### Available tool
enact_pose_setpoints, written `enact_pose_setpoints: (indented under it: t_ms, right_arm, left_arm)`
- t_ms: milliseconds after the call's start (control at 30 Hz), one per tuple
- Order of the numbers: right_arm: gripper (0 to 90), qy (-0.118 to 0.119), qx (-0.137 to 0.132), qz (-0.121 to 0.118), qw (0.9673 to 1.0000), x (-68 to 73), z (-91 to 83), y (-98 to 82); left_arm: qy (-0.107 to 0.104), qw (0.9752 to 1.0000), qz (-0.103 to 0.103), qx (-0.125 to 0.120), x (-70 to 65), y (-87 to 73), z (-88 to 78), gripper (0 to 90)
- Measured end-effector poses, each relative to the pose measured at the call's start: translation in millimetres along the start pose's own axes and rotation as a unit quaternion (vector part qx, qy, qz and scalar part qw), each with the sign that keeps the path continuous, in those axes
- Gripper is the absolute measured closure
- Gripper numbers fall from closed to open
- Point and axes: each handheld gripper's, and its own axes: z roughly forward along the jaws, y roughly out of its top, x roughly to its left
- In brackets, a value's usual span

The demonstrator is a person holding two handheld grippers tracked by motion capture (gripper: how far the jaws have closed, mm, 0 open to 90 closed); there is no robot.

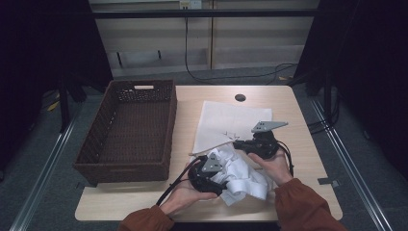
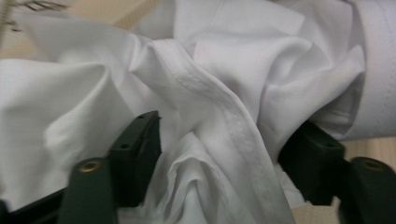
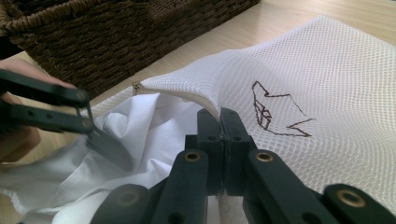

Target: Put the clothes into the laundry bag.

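Both sleeves sit at 6 o'clock; white garment (image 2: 224, 93) is straddled by open left gripper (image 2: 219, 154), mesh bag (image 3: 299, 79) rim pinched by right gripper (image 3: 221, 122). Mouth should be held high.

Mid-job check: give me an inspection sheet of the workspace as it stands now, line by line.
Surface: wooden table, round dark hole at the far edge.
Job's things: wicker basket, nothing seen inside; mesh bag lying flat, edge lifted; white shirt crumpled at the bag's mouth.
Clutter: nothing seen.
Grippers: left tool open, shirt folds between its jaws; right tool shut on the mesh bag's edge.
Cables: one trails from each tool; more on the floor behind.
Surroundings: grey floor, pale wall panels, dark sides.
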Motion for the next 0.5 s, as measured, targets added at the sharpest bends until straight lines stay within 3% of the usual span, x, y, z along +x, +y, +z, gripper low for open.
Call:
enact_pose_setpoints:
  t_ms: [67, 300, 433, 500]
  right_arm:
    - [88.4, 0.000, 0.000, 0.000, 1.0000, -0.4, -0.1, -0.1]
    - [88.4, 0.000, 0.002, 0.000, 1.0000, -0.4, 0.8, -0.3]
    - [88.4, 0.000, 0.001, 0.001, 1.0000, -0.2, 0.7, 0.0]
    - [88.4, 0.001, 0.002, 0.001, 1.0000, -0.4, 0.8, -0.1]
  left_arm:
    - [0.003, 1.0000, 0.007, 0.003, -1.3, 1.3, -8.9, 26.6]
    - [-0.019, 0.9991, 0.017, -0.033, -6.4, 10.3, -35.7, 23.7]
    - [-0.037, 0.9972, 0.007, -0.064, -8.6, 21.1, -34.0, 21.9]
    - [-0.050, 0.9966, 0.008, -0.066, -10.3, 26.8, -28.3, 20.4]
